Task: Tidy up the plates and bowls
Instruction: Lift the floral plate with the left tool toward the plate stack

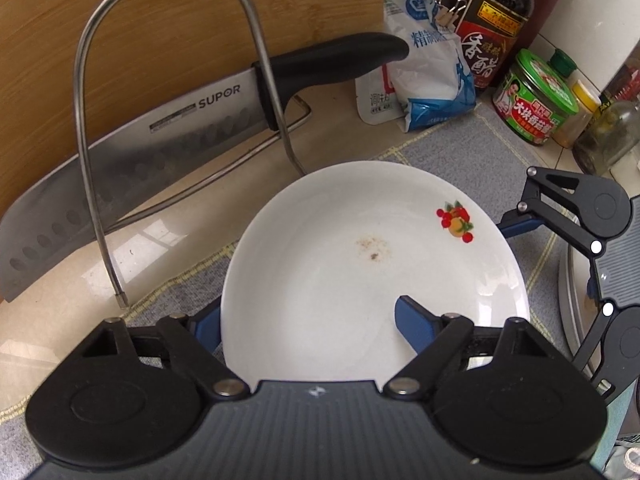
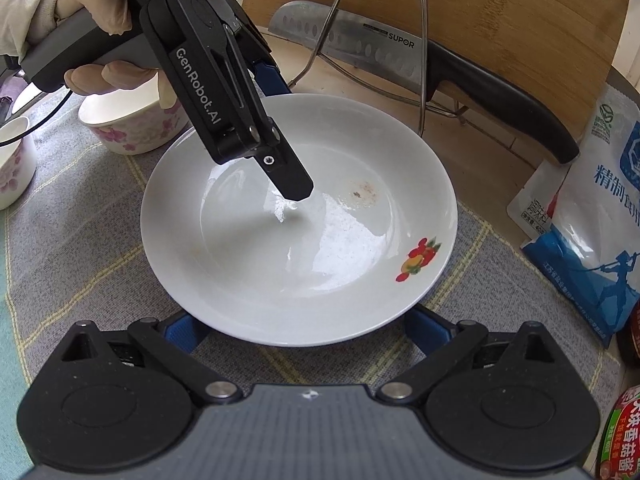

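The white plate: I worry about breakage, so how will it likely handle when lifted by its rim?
The white plate looks glazed and glossy, so probably slippery. It seems rigid ceramic, likely chipping if dropped. The left gripper straddles one edge only, so it may tilt.

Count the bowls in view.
2. Both show only in the right wrist view, left of the plate: one floral bowl beside the plate rim under the left hand, and another bowl cut off at the left edge. More may be out of frame.

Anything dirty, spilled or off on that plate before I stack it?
Yes: the white plate has a small brownish stain in its well, on the side toward the knife. No chips or cracks show.
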A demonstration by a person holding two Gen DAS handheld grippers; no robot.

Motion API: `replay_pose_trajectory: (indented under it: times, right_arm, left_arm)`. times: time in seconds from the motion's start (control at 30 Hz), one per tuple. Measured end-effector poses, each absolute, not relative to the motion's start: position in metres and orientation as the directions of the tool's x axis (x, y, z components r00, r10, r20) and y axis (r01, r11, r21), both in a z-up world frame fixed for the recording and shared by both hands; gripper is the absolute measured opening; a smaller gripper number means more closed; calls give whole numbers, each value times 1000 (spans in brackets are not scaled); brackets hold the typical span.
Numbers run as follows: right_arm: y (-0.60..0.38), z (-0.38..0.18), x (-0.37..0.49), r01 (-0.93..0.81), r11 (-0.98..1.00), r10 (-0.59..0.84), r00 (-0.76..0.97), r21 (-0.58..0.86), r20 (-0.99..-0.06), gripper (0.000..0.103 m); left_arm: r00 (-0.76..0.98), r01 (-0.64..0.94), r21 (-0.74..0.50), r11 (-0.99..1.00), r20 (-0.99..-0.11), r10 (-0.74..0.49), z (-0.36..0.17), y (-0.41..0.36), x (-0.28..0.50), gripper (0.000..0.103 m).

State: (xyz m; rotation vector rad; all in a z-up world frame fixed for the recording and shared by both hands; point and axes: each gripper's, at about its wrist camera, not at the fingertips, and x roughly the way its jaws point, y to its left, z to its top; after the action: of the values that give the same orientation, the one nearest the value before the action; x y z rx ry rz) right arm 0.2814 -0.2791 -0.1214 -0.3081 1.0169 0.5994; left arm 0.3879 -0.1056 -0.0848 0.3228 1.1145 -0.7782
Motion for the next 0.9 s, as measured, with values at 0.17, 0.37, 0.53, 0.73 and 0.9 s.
replay_pose_trajectory:
  times: [0.17,0.37,0.53,0.73,0.9]
  right_arm:
    - [-279,-118,273,-613,790,339,397,29,-853,103]
    - [-273,-117,269,-615,788,330,413,6,-849,103]
    - [-273,-118,269,-608,793,339,413,21,-845,103]
    - [-273,-118,266,-606,796,332,432,4,-839,103]
    - [-275,-115,266,-599,800,323,448,-12,-834,103]
  left_arm:
    - [207,700,-148,699,-894,-397,-87,-107,391,86]
    - [206,704,-148,694,-894,-399,-87,-107,393,86]
    - [209,706,-144,693,-893,-398,-87,-108,392,86]
    - [212,710,-137,691,-893,-396,-87,-108,391,86]
    - [212,710,-138,691,-893,-397,-86,-108,390,86]
